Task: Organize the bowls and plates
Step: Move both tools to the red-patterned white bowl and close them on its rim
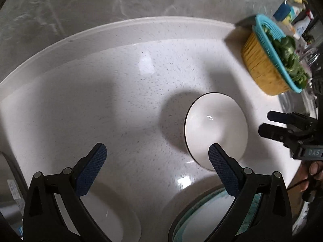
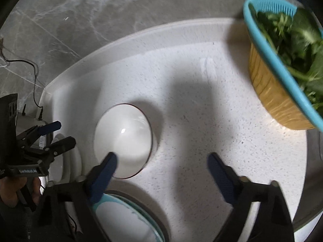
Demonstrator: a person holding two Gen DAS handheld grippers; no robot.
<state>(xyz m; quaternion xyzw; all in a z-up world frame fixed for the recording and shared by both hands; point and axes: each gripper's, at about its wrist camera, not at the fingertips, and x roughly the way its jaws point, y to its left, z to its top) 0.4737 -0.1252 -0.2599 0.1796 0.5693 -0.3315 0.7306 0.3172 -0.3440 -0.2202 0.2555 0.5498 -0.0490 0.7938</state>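
A white bowl [image 1: 216, 129] [image 2: 123, 139] with a thin dark rim stands upright on the speckled white counter [image 1: 121, 100]. Near the front edge lies a teal-rimmed plate [image 1: 201, 217] [image 2: 125, 217], and a plain white dish [image 1: 105, 217] sits left of it. My left gripper [image 1: 157, 149] [image 2: 65, 132] hangs open above the counter, its right finger crossing the bowl's near rim in the view. My right gripper [image 2: 162, 157] [image 1: 266, 123] is open too, just right of the bowl, with its left finger over the rim. Neither holds anything.
A teal colander of leafy greens [image 1: 268, 66] [image 2: 282, 80] sits in a yellow basin at the back right. Bottles [image 1: 292, 16] stand beyond it. A grey marble wall [image 2: 101, 20] backs the counter, with a black cable [image 2: 34, 74] at the left.
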